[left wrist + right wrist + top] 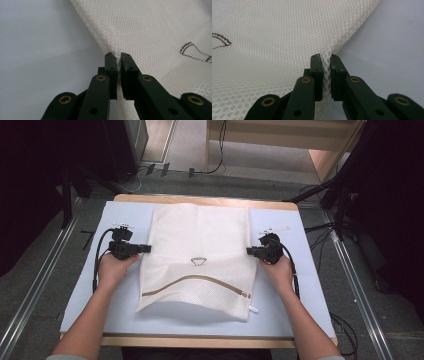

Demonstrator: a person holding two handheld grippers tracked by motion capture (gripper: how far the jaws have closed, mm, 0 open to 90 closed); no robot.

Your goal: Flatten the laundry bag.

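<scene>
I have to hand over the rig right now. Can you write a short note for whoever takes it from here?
Left gripper: shut on the left edge of the mesh bag.
Right gripper: shut on its right edge.
The bag lies flat on the blue mat, zipper towards the person, small hanger print in the middle.
Done: both side edges pinched.
Left: probably lift or fold the bag; keep both grips even.

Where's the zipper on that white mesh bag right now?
In the high view, the zipper curves across the near part of the mesh bag, between the left gripper and right gripper, which pinch the bag's side edges.
</scene>
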